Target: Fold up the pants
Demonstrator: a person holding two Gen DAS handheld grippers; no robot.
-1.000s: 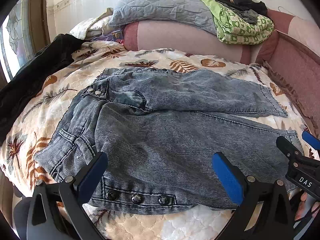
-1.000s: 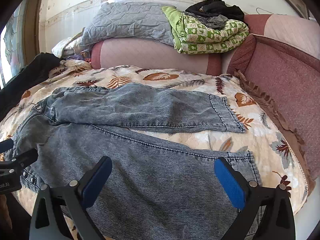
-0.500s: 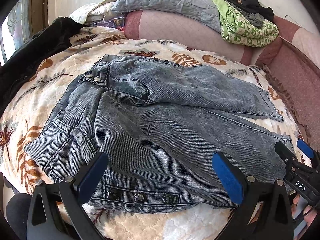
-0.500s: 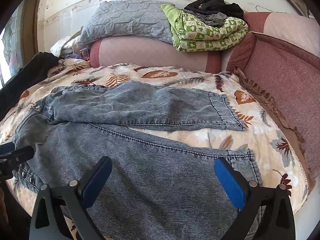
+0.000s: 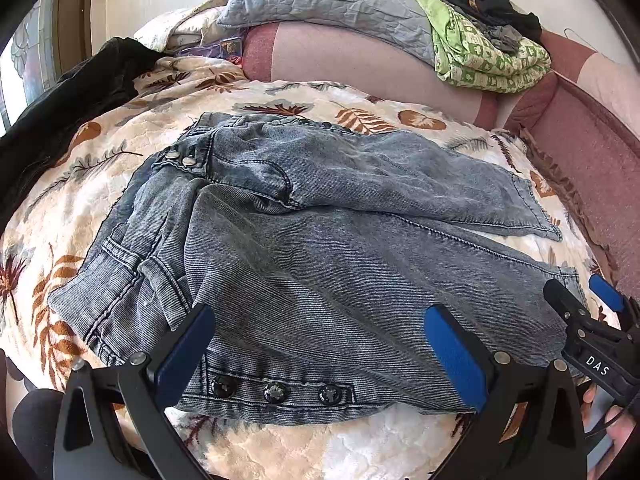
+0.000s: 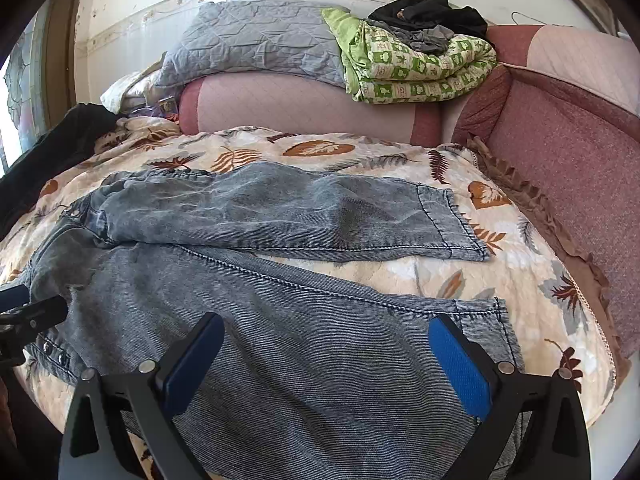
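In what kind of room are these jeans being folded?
Probably a bedroom: the jeans lie on a leaf-print quilt over a bed, with a folded green blanket and a grey pillow stacked behind.

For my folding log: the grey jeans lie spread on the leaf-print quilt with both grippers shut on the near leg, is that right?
Not quite: both grippers are open, holding nothing. The left gripper and right gripper hover over the jeans, as each wrist view shows. The leaf-print quilt part is right.

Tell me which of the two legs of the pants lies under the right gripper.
The near leg, the one below the right gripper. The far leg lies beyond it.
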